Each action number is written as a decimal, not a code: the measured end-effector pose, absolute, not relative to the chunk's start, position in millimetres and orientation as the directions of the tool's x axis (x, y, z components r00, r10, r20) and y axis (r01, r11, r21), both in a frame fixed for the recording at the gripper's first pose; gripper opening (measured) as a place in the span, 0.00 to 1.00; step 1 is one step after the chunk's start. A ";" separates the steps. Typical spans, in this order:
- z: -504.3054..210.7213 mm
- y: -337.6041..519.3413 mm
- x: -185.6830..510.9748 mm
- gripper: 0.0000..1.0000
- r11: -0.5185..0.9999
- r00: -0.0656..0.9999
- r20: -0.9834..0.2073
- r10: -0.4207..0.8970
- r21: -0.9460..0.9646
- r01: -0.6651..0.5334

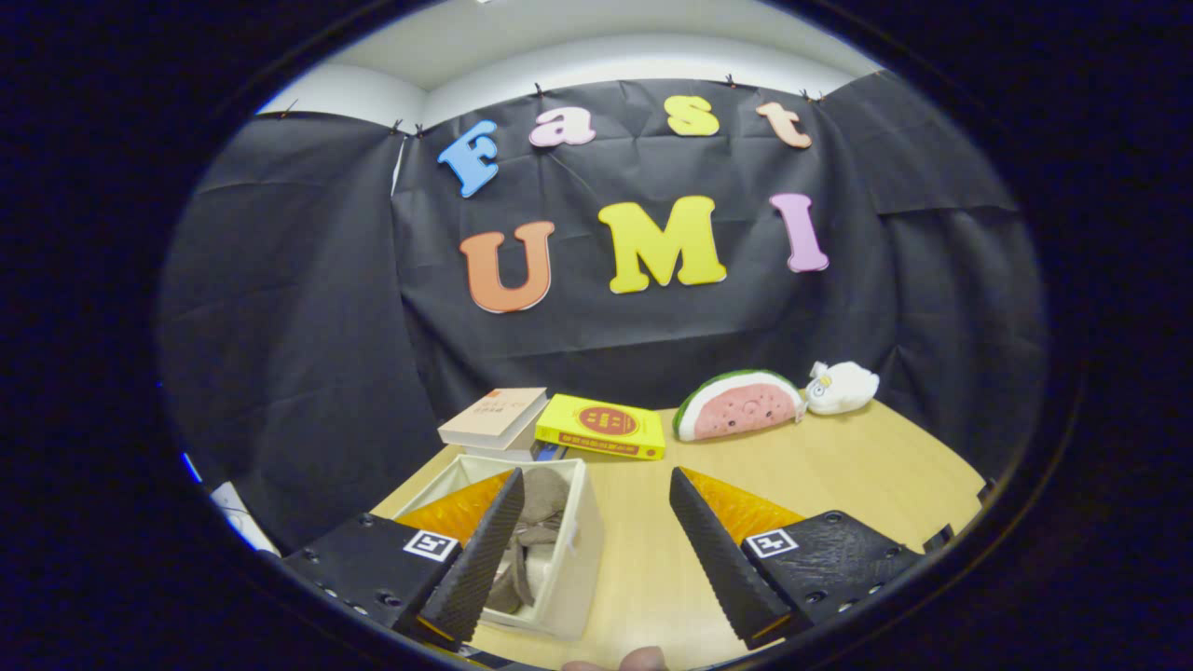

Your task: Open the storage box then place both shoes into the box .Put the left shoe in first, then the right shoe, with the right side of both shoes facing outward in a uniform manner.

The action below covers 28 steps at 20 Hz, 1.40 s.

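1. The gripper is seen released, its two fingers spread wide apart with nothing held between them; bare tabletop lies in the gap.
2. A light wooden table carries everything in the scene.
3. An open cream fabric storage box with upright walls stands on the near left part of the table, partly covered by the left finger, whose tip lies over the box's opening.
4. Inside the box a grey-brown soft shoe is seen, lying against the inner walls; whether one shoe or two are inside cannot be told, nor which side faces outward.
5. The right finger is held over bare tabletop, well apart from the box.
6. Beyond the box, at the far left of the table, a beige-covered book is stacked on other books.
7. Just to its right a yellow book with a red round mark on its cover lies flat, near the stack.
8. Farther right a watermelon-slice plush toy with a green rind and pink face rests near the far edge.
9. A small white plush toy lies just beside the watermelon plush, on its right.
10. A fingertip of the person is seen at the near edge, between the two fingers.
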State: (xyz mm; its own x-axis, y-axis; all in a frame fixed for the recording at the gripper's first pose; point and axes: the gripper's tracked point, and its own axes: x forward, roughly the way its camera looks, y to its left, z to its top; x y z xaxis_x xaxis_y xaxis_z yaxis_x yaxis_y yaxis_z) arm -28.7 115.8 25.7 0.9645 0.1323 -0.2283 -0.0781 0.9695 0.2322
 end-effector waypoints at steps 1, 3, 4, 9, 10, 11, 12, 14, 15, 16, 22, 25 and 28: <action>26.1 105.4 -35.4 0.96 0.967 0.969 -0.210 0.133 0.243 -0.080; 26.4 84.1 -46.7 0.96 0.962 0.976 -0.170 0.136 0.257 -0.089; 26.2 71.6 -49.6 0.96 0.965 0.981 -0.142 0.130 0.244 -0.093; -12.2 38.9 -70.4 0.96 0.973 0.984 -0.123 0.127 0.208 -0.100; -18.4 36.3 -70.8 0.96 0.972 0.983 -0.123 0.134 0.209 -0.106; -25.2 34.2 -71.3 0.96 0.973 0.982 -0.132 0.135 0.207 -0.106; -30.4 29.9 -70.5 0.95 0.974 0.982 -0.136 0.133 0.204 -0.103; -34.4 26.5 -70.6 0.96 0.974 0.983 -0.138 0.123 0.209 -0.093; -35.7 27.9 -68.8 0.96 0.973 0.983 -0.137 0.124 0.213 -0.093; -38.6 28.7 -66.5 0.95 0.974 0.982 -0.144 0.124 0.208 -0.092; -41.6 41.8 -64.0 0.96 0.979 0.982 -0.141 0.124 0.179 -0.098; -42.9 56.6 -63.2 0.96 0.976 0.977 -0.157 0.147 0.183 -0.118; -31.8 66.6 -62.0 0.96 0.975 0.980 -0.128 0.152 0.180 -0.128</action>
